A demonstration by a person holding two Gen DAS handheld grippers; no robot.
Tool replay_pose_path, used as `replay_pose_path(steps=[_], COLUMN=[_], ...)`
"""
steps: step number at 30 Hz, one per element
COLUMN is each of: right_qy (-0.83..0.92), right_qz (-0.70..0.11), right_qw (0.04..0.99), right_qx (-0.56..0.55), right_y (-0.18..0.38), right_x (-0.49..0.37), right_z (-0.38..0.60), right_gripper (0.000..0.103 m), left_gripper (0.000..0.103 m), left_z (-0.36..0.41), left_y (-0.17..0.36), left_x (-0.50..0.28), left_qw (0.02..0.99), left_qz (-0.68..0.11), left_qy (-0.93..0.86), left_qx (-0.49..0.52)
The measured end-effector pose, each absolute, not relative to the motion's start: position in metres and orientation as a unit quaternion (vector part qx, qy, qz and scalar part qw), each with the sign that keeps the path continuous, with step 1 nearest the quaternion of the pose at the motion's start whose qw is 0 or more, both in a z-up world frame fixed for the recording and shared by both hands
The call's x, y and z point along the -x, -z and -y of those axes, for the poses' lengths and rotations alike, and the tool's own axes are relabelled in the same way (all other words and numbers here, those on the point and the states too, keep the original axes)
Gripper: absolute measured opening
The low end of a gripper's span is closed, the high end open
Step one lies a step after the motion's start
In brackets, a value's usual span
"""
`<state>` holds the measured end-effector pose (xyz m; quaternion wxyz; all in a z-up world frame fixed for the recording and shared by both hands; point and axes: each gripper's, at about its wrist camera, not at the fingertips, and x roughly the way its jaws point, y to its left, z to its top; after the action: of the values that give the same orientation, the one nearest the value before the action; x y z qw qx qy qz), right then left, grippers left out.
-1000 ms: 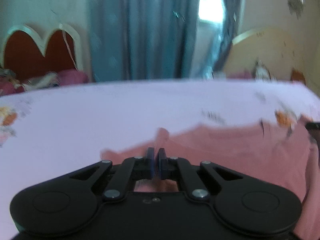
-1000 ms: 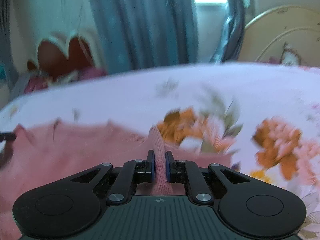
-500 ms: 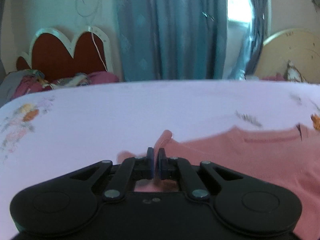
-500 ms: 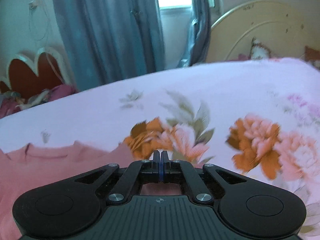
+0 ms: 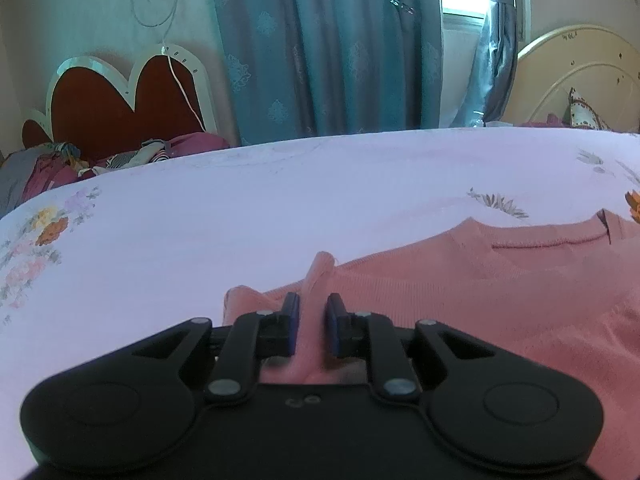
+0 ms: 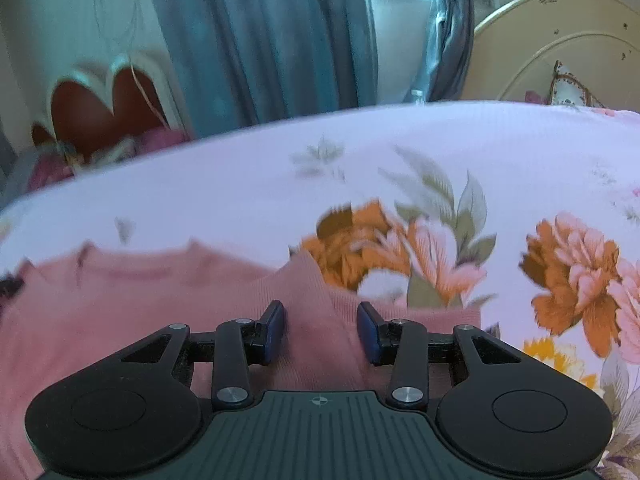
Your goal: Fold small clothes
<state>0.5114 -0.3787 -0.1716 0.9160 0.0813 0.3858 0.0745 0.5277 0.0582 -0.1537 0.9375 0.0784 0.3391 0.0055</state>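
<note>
A small pink knit top [image 5: 480, 292] lies spread on a pale lilac floral bedsheet [image 5: 240, 208]. In the left wrist view my left gripper [image 5: 313, 322] is open, its blue-padded jaws a little apart around a raised pinch of the top's left edge. In the right wrist view the same pink top [image 6: 120, 304] fills the lower left, and my right gripper [image 6: 322, 330] is open wider, with a ridge of the top's right edge standing between the jaws. The neckline shows in both views.
The bedsheet [image 6: 440, 152] carries large orange and pink flower prints [image 6: 572, 268] on the right. Behind the bed are teal curtains [image 5: 328, 48], a red heart-shaped headboard [image 5: 120, 100] with piled clothes [image 5: 60, 160], and a cream round headboard [image 6: 560, 48].
Both grippers were shut on pinches of the pink top and have opened, letting the cloth go. The top has settled flat on the bed; both views have shifted.
</note>
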Motion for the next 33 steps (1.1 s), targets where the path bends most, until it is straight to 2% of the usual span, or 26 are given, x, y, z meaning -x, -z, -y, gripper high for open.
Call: replay_pose_path(steps=[2, 5, 12, 17, 23, 26, 28, 33], right_qy=[-0.083, -0.041, -0.029, -0.070, -0.061, -0.021, -0.051, -0.107], right_qz=[-0.383, -0.372, -0.356, -0.354, -0.339, -0.342, -0.341, -0.359], right_qw=[0.917, 0.927, 0.930, 0.928, 0.938, 0.937, 0.934, 0.926], right_qx=[-0.072, -0.006, -0.084, -0.091, -0.040, -0.063, -0.089, -0.059], right_y=[0.172, 0.180, 0.157, 0.140, 0.135, 0.132, 0.126, 0.134], right_x=[-0.508, -0.507, -0.484, -0.447, -0.428, -0.434, -0.433, -0.421], right_z=[0.374, 0.364, 0.373, 0.349, 0.309, 0.327, 0.331, 0.292], right_gripper=[0.012, 0.012, 0.013, 0.014, 0.014, 0.014, 0.014, 0.014], left_gripper=[0.020, 0.025, 0.025, 0.024, 0.027, 0.027, 0.027, 0.028], left_z=[-0.057, -0.055, -0.065, -0.054, -0.021, -0.015, -0.012, -0.003], left_y=[0.155, 0.159, 0.133, 0.120, 0.129, 0.133, 0.135, 0.147], left_x=[-0.527, -0.527, -0.494, -0.454, -0.429, -0.426, -0.424, -0.421], left_qw=[0.937, 0.937, 0.947, 0.952, 0.945, 0.942, 0.942, 0.939], left_qz=[-0.337, -0.333, -0.308, -0.297, -0.311, -0.321, -0.322, -0.327], left_qy=[-0.008, -0.017, -0.011, 0.022, 0.065, 0.074, 0.077, 0.075], left_qx=[-0.088, -0.109, -0.091, -0.072, -0.072, -0.059, -0.057, -0.072])
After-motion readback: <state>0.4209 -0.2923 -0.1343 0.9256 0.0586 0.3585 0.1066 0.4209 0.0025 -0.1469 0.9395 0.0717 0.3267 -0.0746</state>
